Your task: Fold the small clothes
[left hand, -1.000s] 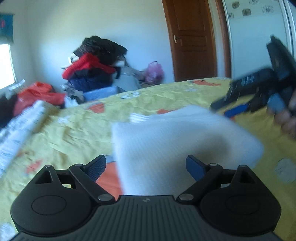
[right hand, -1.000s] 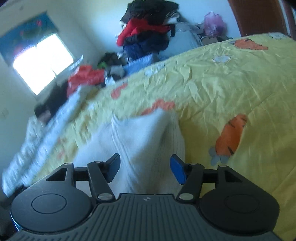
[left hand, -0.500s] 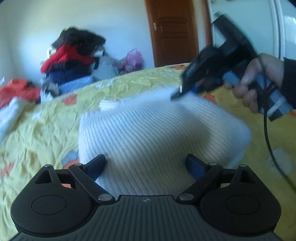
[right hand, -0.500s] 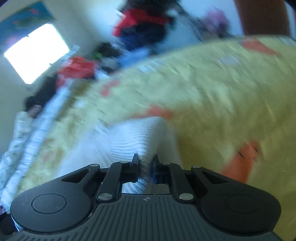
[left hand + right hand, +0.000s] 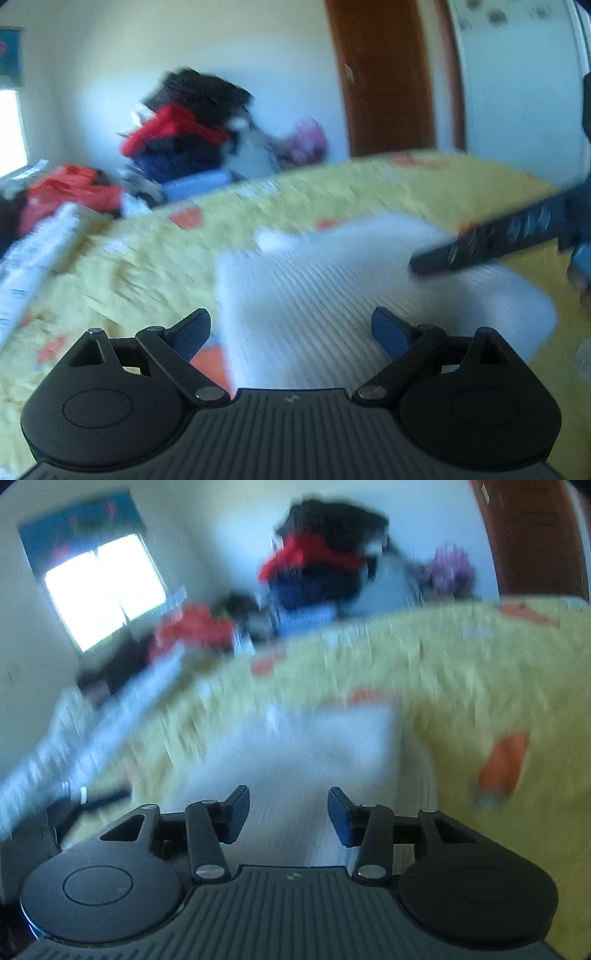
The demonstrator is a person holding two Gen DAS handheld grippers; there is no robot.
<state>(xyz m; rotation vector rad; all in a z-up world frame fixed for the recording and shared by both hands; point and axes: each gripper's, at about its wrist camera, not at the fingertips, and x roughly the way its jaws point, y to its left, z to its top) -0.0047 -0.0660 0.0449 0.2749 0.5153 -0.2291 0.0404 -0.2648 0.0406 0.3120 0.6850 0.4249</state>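
A white ribbed knit garment [image 5: 332, 288] lies folded on the yellow bedspread [image 5: 147, 258]. My left gripper [image 5: 291, 332] is open at its near edge, with nothing held. The right gripper's dark body [image 5: 517, 232] reaches in from the right over the garment's far right part. In the right wrist view the garment [image 5: 314, 757] lies just ahead of my right gripper [image 5: 288, 812], which is open and empty. Both views are blurred by motion.
A heap of red, black and blue clothes [image 5: 184, 125] stands at the far side of the bed. Orange clothes [image 5: 70, 188] and a white patterned cloth [image 5: 33, 258] lie at left. A brown door [image 5: 384, 74] is behind.
My right gripper was shut on the garment half a second ago and has opened and let go. The left view has swung back toward the left. The garment has settled flatter.
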